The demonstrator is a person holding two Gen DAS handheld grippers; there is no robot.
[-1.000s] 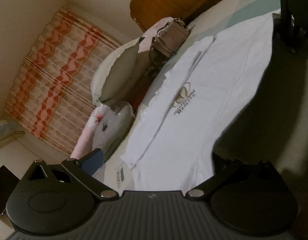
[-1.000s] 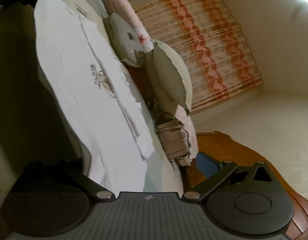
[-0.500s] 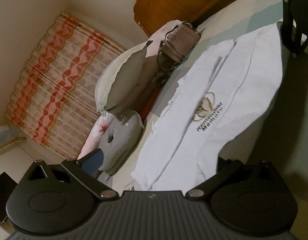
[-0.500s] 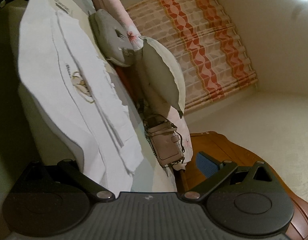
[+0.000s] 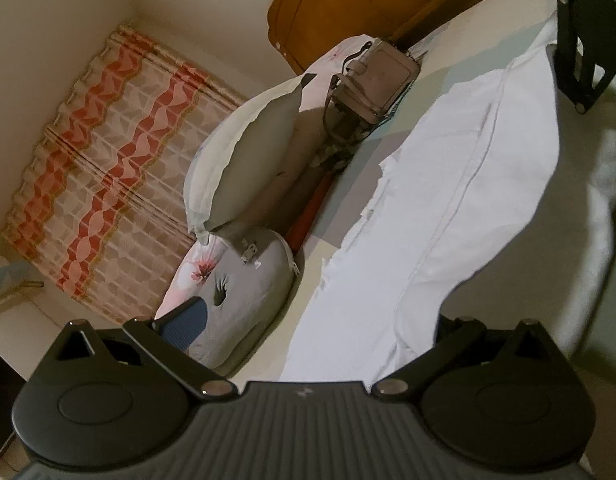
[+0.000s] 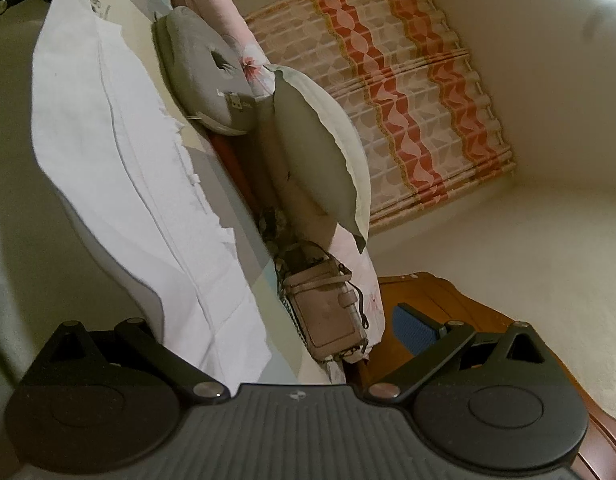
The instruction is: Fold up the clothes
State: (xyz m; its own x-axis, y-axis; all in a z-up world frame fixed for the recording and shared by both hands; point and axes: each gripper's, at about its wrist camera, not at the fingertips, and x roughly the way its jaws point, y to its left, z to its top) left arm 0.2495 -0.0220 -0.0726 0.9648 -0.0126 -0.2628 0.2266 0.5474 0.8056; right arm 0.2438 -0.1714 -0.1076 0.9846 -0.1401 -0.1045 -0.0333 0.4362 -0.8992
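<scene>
Dim warm light, deep shadows, fisheye-warped edges.

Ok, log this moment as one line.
task: fold clothes | white shirt: near edge lifted over bed | left fingers: open, one under cloth | right fingers: open, one under cloth

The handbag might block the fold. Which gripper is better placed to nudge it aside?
Right, probably: the handbag lies just ahead of the right gripper, near its uncovered finger. From the left gripper it sits far up the bed. Both also carry the white shirt.
</scene>
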